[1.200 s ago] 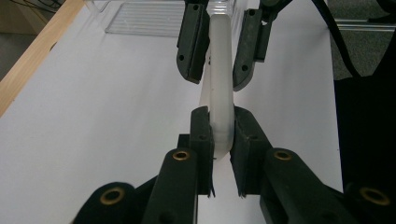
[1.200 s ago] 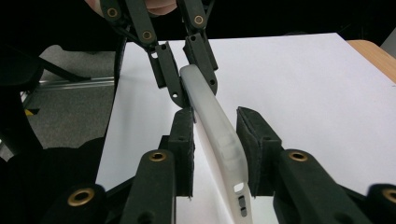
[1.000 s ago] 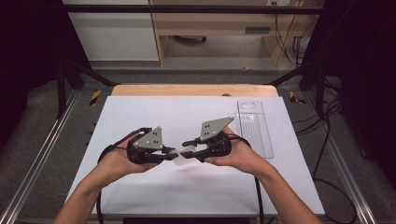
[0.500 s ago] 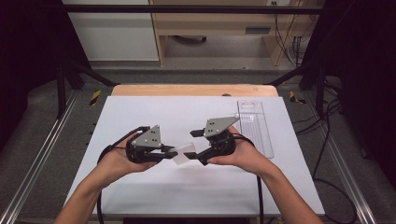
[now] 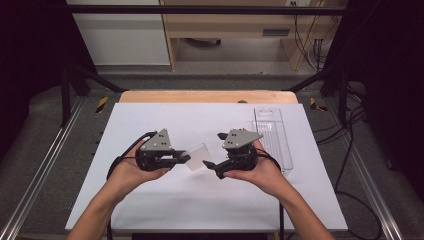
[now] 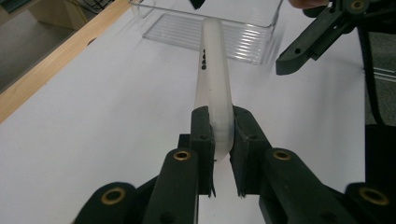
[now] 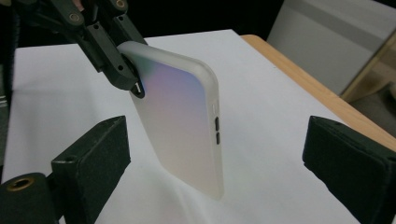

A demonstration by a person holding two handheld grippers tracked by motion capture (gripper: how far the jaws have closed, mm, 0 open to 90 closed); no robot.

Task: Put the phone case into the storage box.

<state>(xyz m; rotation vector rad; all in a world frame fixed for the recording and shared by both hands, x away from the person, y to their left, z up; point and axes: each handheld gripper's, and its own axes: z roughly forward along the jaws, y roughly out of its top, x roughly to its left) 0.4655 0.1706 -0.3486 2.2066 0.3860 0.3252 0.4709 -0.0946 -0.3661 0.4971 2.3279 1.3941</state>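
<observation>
So there's a big white table [image 5: 165, 210] with a wooden edge at the far side. On its right part sits a clear plastic tray [image 5: 274, 137], lying flat, close to the person's right hand.

The left gripper [image 5: 184, 159] is pinching a frosted phone case [image 5: 197, 156] by one end. In the left gripper view you can see its pads [image 6: 201, 135] squeezed tight on both faces of the case [image 6: 215, 79], which sticks out edge-on and is held up off the table, between the two grippers.

The right gripper [image 5: 215, 151] has just been opening its jaws. In the right gripper view they stand spread wide on either side of the case [image 7: 180, 116], not touching it. The little side buttons [image 7: 217, 129] on the case face the camera there.
</observation>
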